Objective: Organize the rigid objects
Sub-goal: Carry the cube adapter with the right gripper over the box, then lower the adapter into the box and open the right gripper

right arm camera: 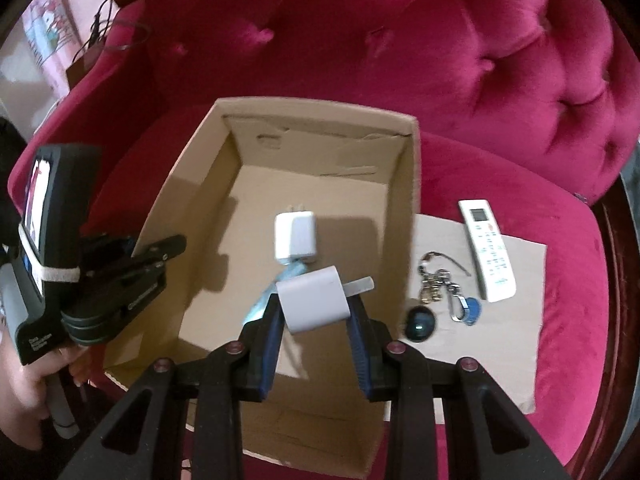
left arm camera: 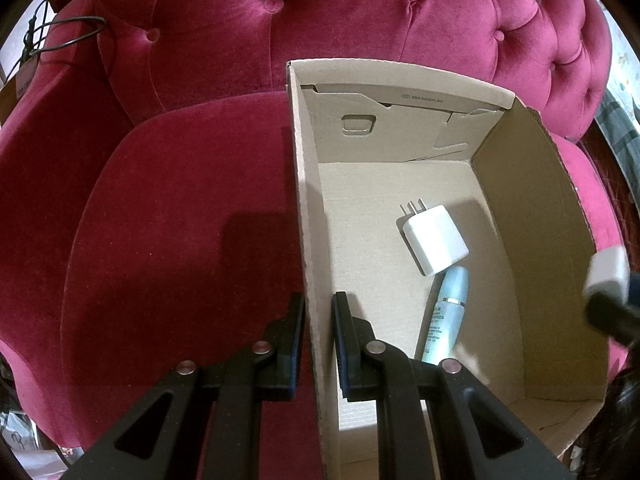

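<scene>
My left gripper (left arm camera: 318,312) points steeply down at the left side of the cardboard box (left arm camera: 532,216), one finger outside the wall and one inside, clamped shut on that wall. In the right wrist view the same tool (right arm camera: 168,250) shows at the box's left edge, with my bare hand (right arm camera: 28,392) wrapped round its handle and a small screen strapped to its back.

My right gripper (right arm camera: 316,306) also tilts steeply down, hanging over the near half of the open box. Its blue-padded fingers (right arm camera: 269,344) squeeze a white charger (right arm camera: 314,300) from both sides; the block sits turned between them, with a pale stub sticking out to the right. From the left wrist view that charger (left arm camera: 606,272) is only a blurred white shape at the right edge.

Count inside the box: one white wall charger (left arm camera: 434,240) lying on the floor with its two prongs toward the far wall, and one pale blue tube (left arm camera: 446,316) just beside it, nearer to me. With the one I hold, that makes two chargers.

Outside, right of the box, a beige mat (right arm camera: 516,360) lies on the crimson tufted sofa (right arm camera: 360,40). On it are one white remote control (right arm camera: 488,250), one bunch of keys with a blue tag (right arm camera: 444,284), and one dark round fob (right arm camera: 419,322).
</scene>
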A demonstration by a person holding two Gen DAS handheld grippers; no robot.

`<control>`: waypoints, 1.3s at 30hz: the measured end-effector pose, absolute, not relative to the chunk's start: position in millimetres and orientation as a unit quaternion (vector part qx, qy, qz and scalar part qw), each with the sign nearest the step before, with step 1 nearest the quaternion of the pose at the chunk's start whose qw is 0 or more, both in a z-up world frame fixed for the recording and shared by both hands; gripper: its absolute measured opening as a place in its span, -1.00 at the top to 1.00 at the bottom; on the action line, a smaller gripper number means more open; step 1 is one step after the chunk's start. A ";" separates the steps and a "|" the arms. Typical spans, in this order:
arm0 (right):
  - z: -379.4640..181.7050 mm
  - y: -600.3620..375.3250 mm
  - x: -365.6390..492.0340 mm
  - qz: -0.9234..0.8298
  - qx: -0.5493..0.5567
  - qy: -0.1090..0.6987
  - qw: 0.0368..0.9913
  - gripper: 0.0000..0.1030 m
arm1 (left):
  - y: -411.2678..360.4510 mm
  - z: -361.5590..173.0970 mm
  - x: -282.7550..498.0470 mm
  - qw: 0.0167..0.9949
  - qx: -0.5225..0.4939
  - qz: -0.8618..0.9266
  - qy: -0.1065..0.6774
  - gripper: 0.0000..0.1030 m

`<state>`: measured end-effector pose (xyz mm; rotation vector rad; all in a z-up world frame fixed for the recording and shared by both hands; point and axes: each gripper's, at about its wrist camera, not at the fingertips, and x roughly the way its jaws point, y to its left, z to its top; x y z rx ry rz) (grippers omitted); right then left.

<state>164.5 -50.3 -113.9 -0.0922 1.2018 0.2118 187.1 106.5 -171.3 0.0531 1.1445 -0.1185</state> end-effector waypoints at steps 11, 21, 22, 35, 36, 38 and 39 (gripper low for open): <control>-155.2 -18.9 168.2 0.116 -0.058 0.598 0.791 0.35 | 105.7 -171.1 186.2 0.839 0.026 -0.056 0.541 0.70; -194.3 -14.7 171.5 0.103 -0.058 0.634 0.764 0.35 | 105.5 -170.7 185.4 0.839 0.026 -0.056 0.541 0.70; -196.8 -14.1 172.0 0.102 -0.059 0.637 0.762 0.35 | 106.0 -170.7 186.0 0.838 0.026 -0.056 0.541 0.70; -215.5 -20.0 175.4 0.098 -0.047 0.646 0.755 0.34 | 106.6 -170.0 186.2 0.838 0.027 -0.057 0.542 0.70; -215.4 -20.5 175.3 0.100 -0.046 0.646 0.756 0.34 | 106.5 -170.0 186.2 0.838 0.026 -0.057 0.542 0.70; -215.2 -23.5 174.5 0.102 -0.043 0.644 0.757 0.32 | 105.9 -170.1 186.1 0.838 0.027 -0.057 0.541 0.70; -214.9 -26.6 174.4 0.104 -0.041 0.644 0.757 0.32 | 105.8 -170.0 185.9 0.838 0.027 -0.057 0.541 0.70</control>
